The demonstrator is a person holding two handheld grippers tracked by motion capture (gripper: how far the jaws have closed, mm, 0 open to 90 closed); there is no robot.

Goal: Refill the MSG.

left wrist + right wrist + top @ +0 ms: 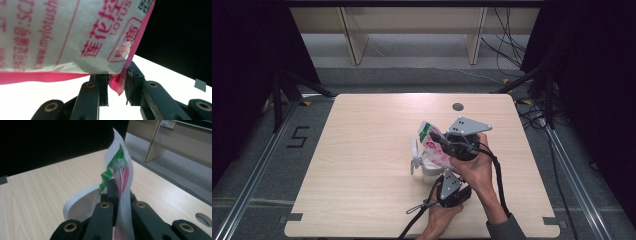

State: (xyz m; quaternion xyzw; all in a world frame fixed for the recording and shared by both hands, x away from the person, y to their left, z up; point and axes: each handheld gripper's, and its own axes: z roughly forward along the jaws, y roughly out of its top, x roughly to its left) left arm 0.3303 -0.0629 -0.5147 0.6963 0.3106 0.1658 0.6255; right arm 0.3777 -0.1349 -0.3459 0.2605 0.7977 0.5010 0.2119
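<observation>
A pink-and-white packet point(433, 145) with red print is held over the table's middle between both grippers. My right gripper point(438, 138) comes in from the right and is shut on its upper part; in the right gripper view point(119, 195) the packet point(120, 167) stands up thin between the black jaws. My left gripper point(446, 174) reaches up from below, and in the left gripper view point(117, 87) its jaws are closed on the packet's lower pink corner point(117, 83). The packet's bottom edge point(95, 66) looks ragged there. A white cup point(426, 167) stands just under the packet.
The light wooden table point(362, 165) has a round cable hole point(457, 106) near its far edge. Beyond it stand wooden legs point(354, 42) on a grey floor with loose cables point(507, 50). Dark stands flank the table.
</observation>
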